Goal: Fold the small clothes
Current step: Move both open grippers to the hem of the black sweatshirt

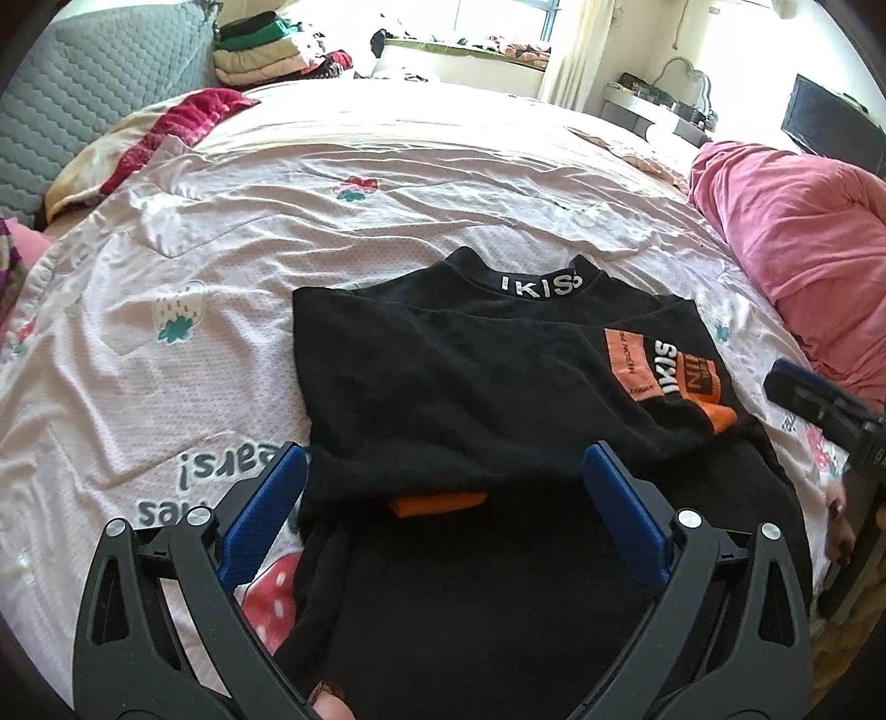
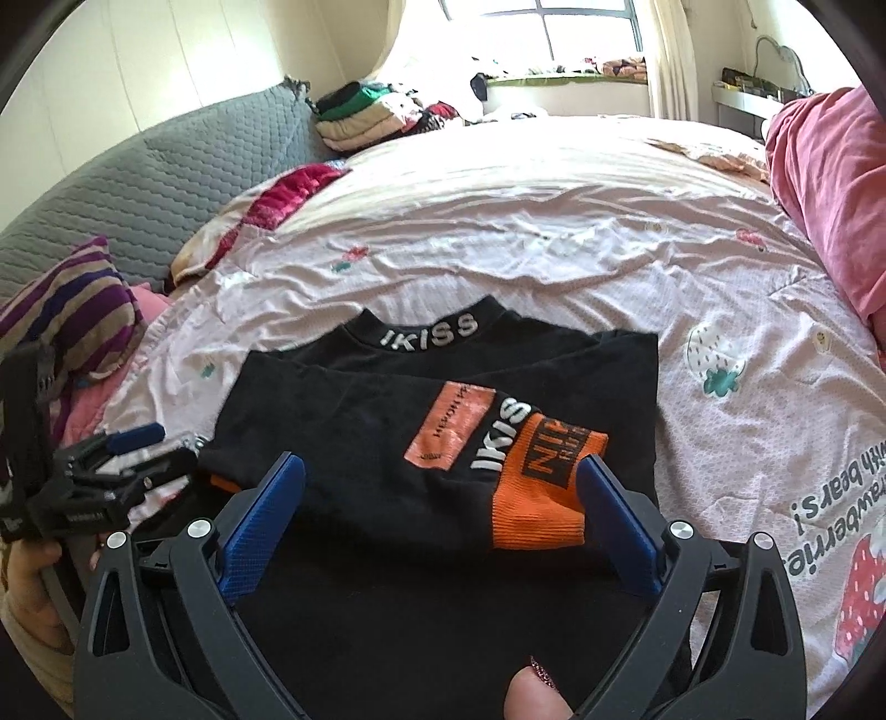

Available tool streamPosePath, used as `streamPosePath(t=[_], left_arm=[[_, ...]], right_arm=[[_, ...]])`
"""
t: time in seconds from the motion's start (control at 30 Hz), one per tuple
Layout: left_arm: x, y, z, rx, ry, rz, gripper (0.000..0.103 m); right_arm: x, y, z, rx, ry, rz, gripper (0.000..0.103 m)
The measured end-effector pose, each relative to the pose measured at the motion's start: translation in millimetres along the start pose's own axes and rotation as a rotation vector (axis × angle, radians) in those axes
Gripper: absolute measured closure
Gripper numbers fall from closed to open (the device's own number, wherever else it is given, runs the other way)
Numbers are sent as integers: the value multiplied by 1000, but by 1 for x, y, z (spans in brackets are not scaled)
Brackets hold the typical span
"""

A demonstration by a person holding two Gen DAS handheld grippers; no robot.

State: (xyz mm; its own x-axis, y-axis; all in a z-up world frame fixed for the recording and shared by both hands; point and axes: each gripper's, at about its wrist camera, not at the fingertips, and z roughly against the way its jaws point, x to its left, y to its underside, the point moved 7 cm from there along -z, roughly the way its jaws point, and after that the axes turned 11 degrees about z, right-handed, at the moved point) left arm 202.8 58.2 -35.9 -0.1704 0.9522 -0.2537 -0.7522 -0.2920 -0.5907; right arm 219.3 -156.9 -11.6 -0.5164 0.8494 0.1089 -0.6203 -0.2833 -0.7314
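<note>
Two grippers hang spread wide and hold nothing: the left gripper (image 1: 443,498) over the near left part of a black shirt (image 1: 470,382), the right gripper (image 2: 443,515) over its near right part, by the orange cuff (image 2: 540,498) of a sleeve folded across the front. The shirt lies flat on the bed (image 1: 277,221), collar away from the cameras, its near hem running under both grippers. Its left edge has a broad stretch of bare pink sheet (image 2: 554,232) beside it, and more open sheet lies beyond the collar. To the right a heaped pink quilt (image 1: 803,232) stands near. A grey quilted headboard (image 2: 138,183) runs along the far left, stacked clothes (image 2: 365,116) sit at the far end, and a bright window (image 2: 581,27) stands behind.
</note>
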Motion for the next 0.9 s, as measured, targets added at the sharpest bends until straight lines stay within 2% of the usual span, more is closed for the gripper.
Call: streamPosePath(t=[0.37,0.9], left_arm=[[-12,22,30,-44,23,-19,9],[-6,61,46,-46,4,-25,9]], right_arm=[[13,8,20,-33,1,17,5],[4,76,43,1,24,-26,5]])
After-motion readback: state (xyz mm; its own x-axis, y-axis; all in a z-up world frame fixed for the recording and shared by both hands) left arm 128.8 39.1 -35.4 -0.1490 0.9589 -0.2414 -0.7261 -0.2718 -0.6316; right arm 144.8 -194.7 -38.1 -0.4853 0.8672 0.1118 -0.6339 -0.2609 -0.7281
